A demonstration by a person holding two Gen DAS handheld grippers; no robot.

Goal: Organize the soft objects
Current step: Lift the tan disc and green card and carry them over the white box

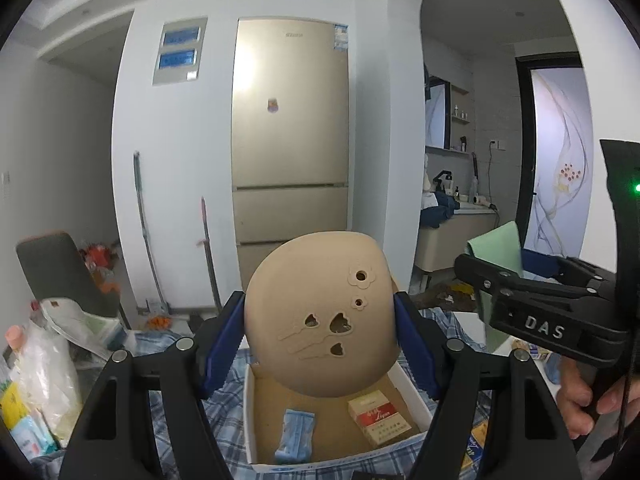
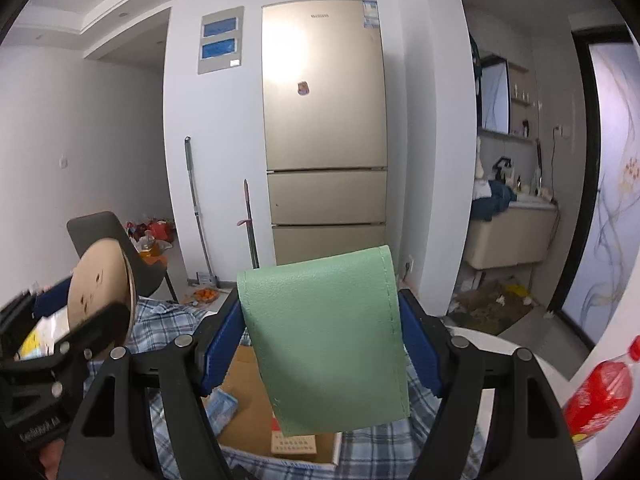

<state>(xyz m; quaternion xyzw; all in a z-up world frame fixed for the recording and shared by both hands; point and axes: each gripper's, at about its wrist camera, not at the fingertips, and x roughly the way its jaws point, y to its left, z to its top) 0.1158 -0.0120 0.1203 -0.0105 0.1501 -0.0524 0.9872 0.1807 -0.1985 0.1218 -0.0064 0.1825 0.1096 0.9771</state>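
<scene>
My left gripper (image 1: pixel 319 344) is shut on a beige soft pad (image 1: pixel 320 312) with flower-shaped cut-outs, held upright above an open cardboard box (image 1: pixel 250 420). The box holds a blue packet (image 1: pixel 294 436) and a red-and-white cigarette pack (image 1: pixel 378 420). My right gripper (image 2: pixel 322 348) is shut on a green leather-like pouch (image 2: pixel 326 344), held above the same box (image 2: pixel 248 364). The right gripper shows in the left wrist view (image 1: pixel 540 304) with the green pouch (image 1: pixel 496 244). The beige pad shows in the right wrist view (image 2: pixel 100 284).
A blue plaid cloth (image 1: pixel 176 412) covers the table. Plastic bags and packets (image 1: pixel 44 364) lie at the left. A red bottle (image 2: pixel 600 388) lies at the right. A dark chair (image 2: pixel 104 240), a gold fridge (image 1: pixel 290 140) and two mops stand behind.
</scene>
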